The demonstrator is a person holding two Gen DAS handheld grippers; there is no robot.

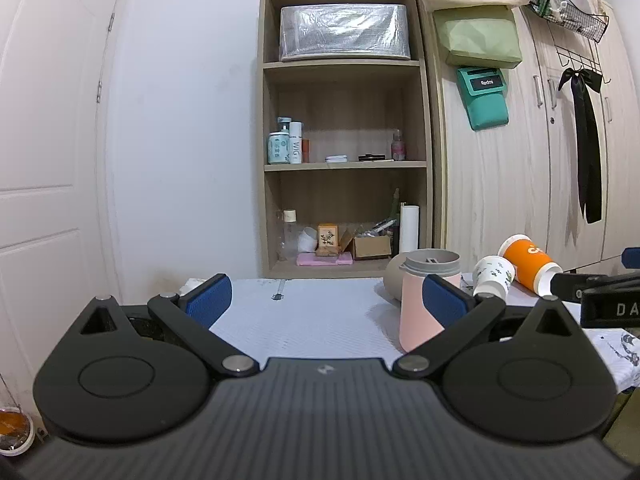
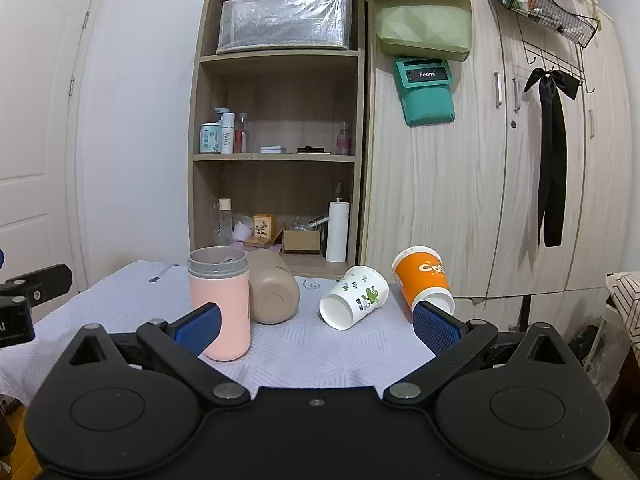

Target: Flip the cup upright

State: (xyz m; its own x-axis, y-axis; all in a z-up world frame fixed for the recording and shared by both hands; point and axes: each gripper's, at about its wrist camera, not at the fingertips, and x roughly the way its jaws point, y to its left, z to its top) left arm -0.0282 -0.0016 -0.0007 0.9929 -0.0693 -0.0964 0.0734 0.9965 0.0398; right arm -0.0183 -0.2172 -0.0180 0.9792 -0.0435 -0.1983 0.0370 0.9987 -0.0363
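Note:
A white paper cup with green prints [image 2: 354, 297] lies on its side on the white tablecloth [image 2: 320, 356], mouth toward me. An orange paper cup [image 2: 423, 277] lies tipped beside it on the right. A pink tumbler [image 2: 219, 304] stands upright at left, with a beige bottle [image 2: 273, 286] lying behind it. My right gripper [image 2: 316, 326] is open and empty, short of the cups. My left gripper [image 1: 327, 300] is open and empty; the pink tumbler [image 1: 420, 300] stands by its right finger. The white cup [image 1: 493, 276] and orange cup [image 1: 530, 262] show at its far right.
A wooden shelf unit [image 2: 276, 140] with bottles and boxes stands behind the table. A wardrobe [image 2: 500, 180] with a black ribbon [image 2: 552, 152] is at right, a white door [image 2: 36, 140] at left. The other gripper shows at the left edge [image 2: 24, 300].

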